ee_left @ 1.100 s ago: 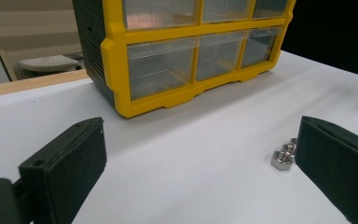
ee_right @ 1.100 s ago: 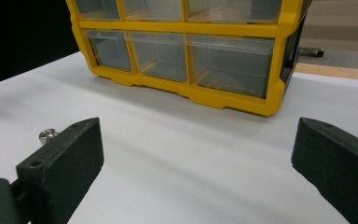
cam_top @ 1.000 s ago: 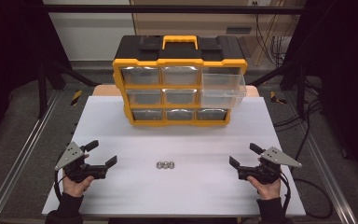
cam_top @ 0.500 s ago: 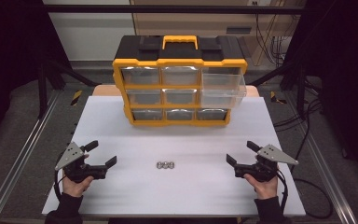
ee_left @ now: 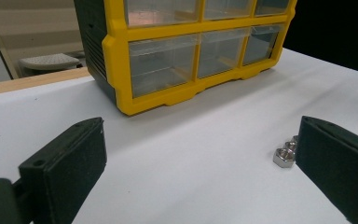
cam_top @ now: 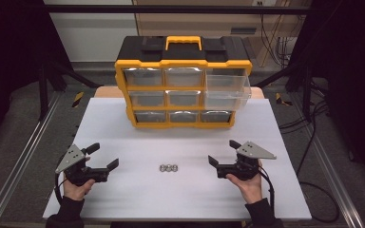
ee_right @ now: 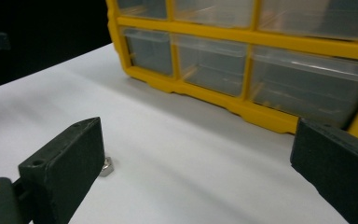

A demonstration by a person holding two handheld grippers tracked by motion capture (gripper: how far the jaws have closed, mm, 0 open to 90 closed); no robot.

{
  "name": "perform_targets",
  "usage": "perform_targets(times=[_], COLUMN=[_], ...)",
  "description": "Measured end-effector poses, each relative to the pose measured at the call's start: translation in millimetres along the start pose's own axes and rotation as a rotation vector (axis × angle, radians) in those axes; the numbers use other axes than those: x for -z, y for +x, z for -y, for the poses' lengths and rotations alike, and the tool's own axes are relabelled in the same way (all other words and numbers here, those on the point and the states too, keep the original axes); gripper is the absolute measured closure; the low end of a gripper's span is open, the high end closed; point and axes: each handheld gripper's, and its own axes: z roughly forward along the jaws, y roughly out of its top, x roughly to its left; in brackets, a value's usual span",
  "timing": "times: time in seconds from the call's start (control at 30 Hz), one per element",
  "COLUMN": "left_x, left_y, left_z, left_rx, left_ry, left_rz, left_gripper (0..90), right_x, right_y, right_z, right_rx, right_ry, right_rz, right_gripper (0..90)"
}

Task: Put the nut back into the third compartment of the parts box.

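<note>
Since both grippers sit on the white table (cam_top: 123,137) with nothing between their jaws, I judge the three small metal nuts (cam_top: 168,167) lying in a row between them to be what I am after. From the middle of the table they lie toward 6 o'clock, well clear of the yellow organizer (cam_top: 183,83) that stands at 12 o'clock with its upper right drawer (cam_top: 227,85) pulled out.

My left gripper (cam_top: 103,156) rests at about 8 o'clock, jaws spread wide and released; in the left gripper view the nearest nut (ee_left: 284,156) sits just beside the right-hand jaw. My right gripper (cam_top: 222,152) rests at about 4 o'clock, likewise wide open and empty, a nut (ee_right: 106,166) peeking out by its left-hand jaw.

I expect the nuts to be hard, light and smooth, low on the sheet, so they could skid or flip if pinched on a corner. I would take one from an end of the row, closing on two opposite flats, jaws low to the table.
</note>
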Motion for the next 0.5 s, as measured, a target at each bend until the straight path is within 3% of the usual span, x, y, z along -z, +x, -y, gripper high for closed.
perform_targets(times=[0.5], left_x=[-0.6], left_y=[-0.7], left_z=[0.7], left_rx=[-0.001], left_ry=[0.003], left_rz=[-0.003], left_gripper=[2.0], right_x=[-54.6], right_y=[37.0], right_z=[0.4], right_rx=[0.058], right_ry=[0.120], right_rz=[-0.068], right_gripper=[6.6])
